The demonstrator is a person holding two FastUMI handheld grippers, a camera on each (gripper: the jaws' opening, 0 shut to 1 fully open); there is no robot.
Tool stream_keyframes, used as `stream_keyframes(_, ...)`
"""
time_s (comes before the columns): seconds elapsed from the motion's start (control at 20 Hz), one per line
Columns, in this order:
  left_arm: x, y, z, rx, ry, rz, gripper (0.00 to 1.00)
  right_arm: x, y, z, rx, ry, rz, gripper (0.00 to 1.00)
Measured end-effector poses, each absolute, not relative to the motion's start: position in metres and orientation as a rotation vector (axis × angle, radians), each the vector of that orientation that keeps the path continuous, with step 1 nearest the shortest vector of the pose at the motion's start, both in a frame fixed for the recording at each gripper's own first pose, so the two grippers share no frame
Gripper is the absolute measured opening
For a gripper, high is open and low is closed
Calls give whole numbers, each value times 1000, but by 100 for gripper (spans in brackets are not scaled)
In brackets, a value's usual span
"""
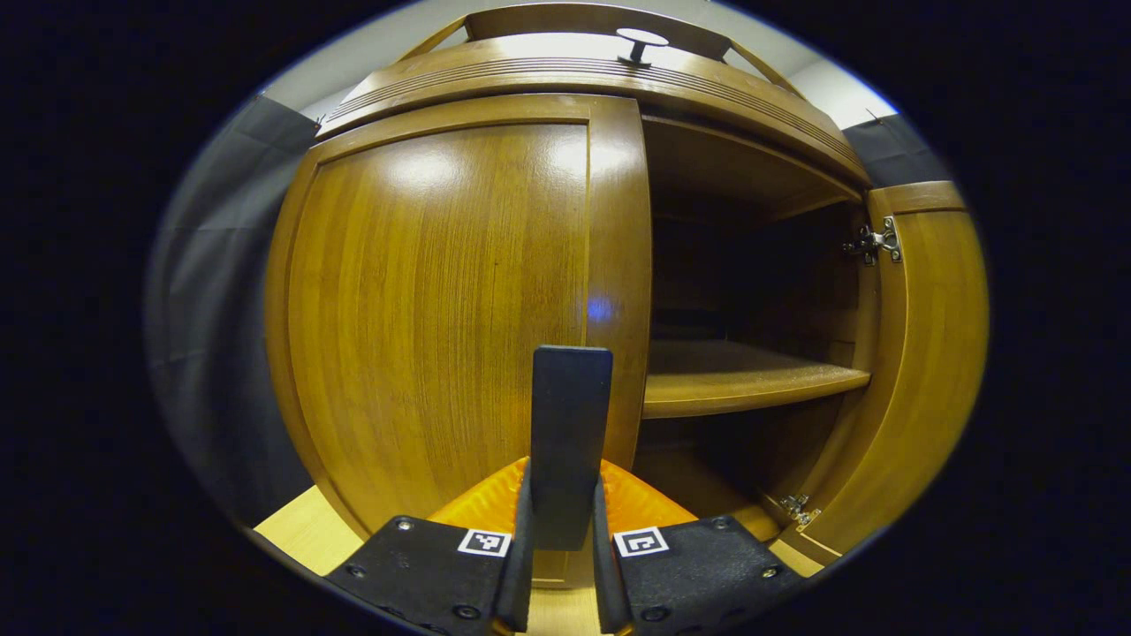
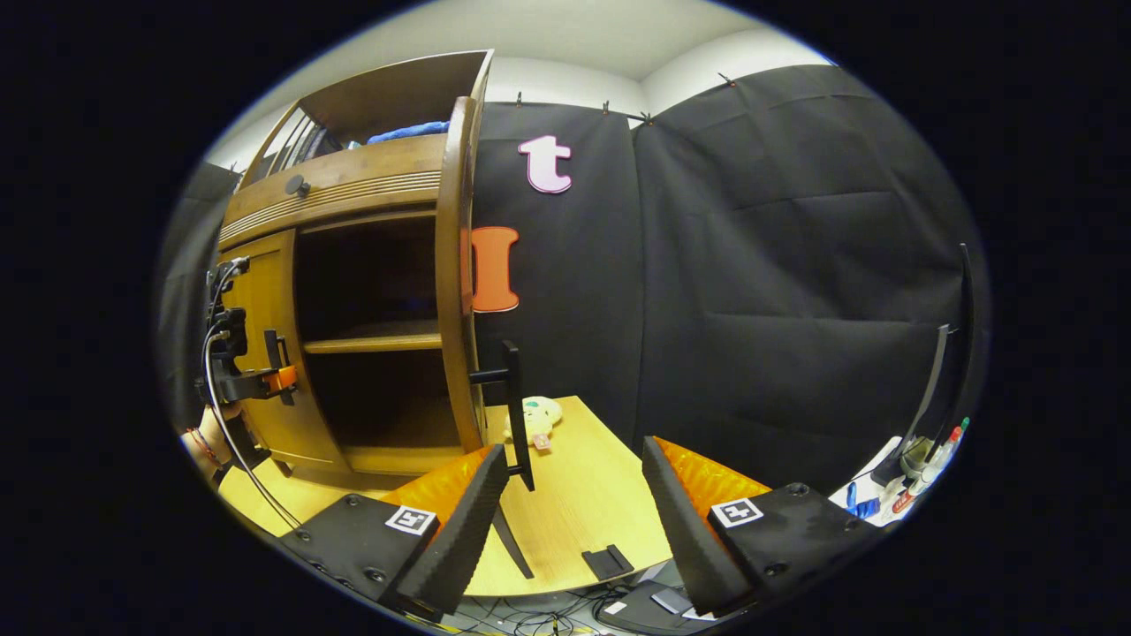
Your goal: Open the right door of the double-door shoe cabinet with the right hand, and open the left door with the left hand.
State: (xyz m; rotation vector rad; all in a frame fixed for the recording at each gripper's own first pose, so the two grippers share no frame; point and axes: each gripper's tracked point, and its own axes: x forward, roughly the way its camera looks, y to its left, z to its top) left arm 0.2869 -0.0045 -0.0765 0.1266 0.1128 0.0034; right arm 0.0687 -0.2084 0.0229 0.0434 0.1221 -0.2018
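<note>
The wooden shoe cabinet [image 1: 583,75] stands close in front in the left gripper view. Its left door [image 1: 442,291] lies flat against the cabinet front. My left gripper [image 1: 565,481] is shut on that door's black vertical handle [image 1: 571,415], one finger on each side. The right door [image 1: 928,353] is swung wide open, baring a shelf [image 1: 742,380] and a dark inside. In the right gripper view the right door [image 2: 455,265] shows edge-on with its black handle [image 2: 512,406] sticking out. My right gripper [image 2: 574,450] is open, holds nothing, and sits just right of that handle. The left gripper [image 2: 256,380] shows at the left door [image 2: 269,274].
The cabinet stands on a light wooden table [image 2: 574,512]. A small plush toy [image 2: 535,420] lies beside the open right door. A black bracket [image 2: 605,561] sits near the table's front edge, with cables below. Markers and small items [image 2: 923,464] lie at the far right.
</note>
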Motion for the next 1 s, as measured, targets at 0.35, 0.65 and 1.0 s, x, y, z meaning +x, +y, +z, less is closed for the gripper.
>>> stream_keyframes(0.35, 256, -2, -73, 116, 116, -40, 24, 52, -192, 23, 34, 118, -208, 98)
stream_keyframes(0.65, 207, 15, -67, 96, 120, -62, 22, 48, -166, 26, 20, 111, -184, 100)
stream_keyframes(1.0, 160, 45, -61, 74, 143, -102, 22, 51, -122, 27, 8, 100, -132, 98)
